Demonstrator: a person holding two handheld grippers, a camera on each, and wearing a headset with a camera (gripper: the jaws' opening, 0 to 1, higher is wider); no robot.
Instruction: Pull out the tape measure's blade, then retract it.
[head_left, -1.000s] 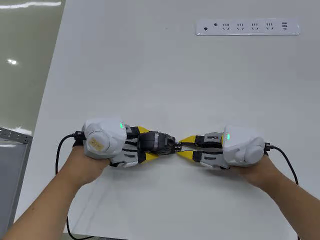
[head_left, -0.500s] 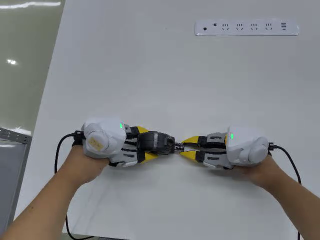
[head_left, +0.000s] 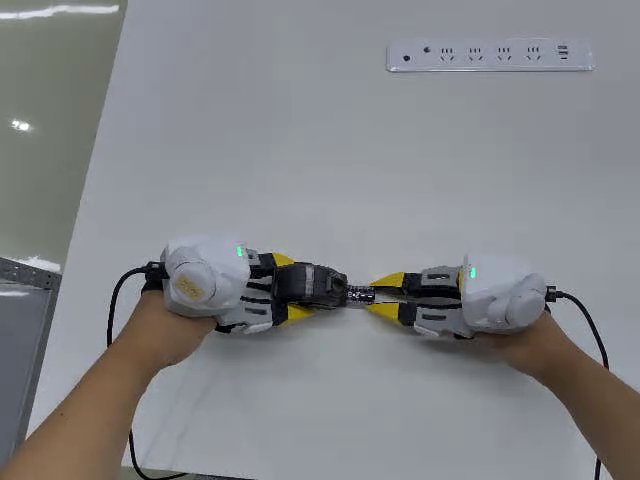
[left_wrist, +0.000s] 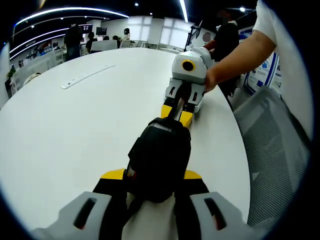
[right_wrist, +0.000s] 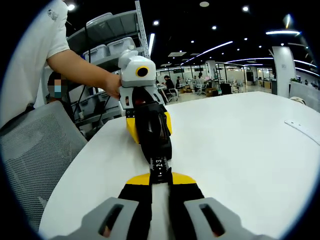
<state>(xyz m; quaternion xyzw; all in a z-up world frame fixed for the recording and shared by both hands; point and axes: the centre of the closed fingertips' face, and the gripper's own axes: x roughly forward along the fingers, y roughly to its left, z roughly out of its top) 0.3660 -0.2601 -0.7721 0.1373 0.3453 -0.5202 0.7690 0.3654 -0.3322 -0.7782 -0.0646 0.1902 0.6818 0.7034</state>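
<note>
Tape measure (head_left: 312, 285) and both grippers sit low on the white table (head_left: 300, 130), toward 6 o'clock in the head view, with the power strip (head_left: 488, 55) far off at 1 o'clock. The left gripper (head_left: 292, 287) comes in from 9 o'clock, its yellow-tipped jaws pinching the black case from both sides. The right gripper (head_left: 384, 295) faces it from 3 o'clock, jaws pressed together on the end of the blade (head_left: 358, 294).

Compared with a second ago, the right gripper has slid a little toward 3 o'clock, while the left one and the case have hardly moved. The gap between case and right jaw tips has widened, and a short stretch of blade now bridges it; the right gripper view shows printed markings on that strip (right_wrist: 159, 165), just ahead of the jaws.

By my reading, the pull-out has only begun: nearly all the extension remains, and the tape measure has yet to be retracted.
</note>
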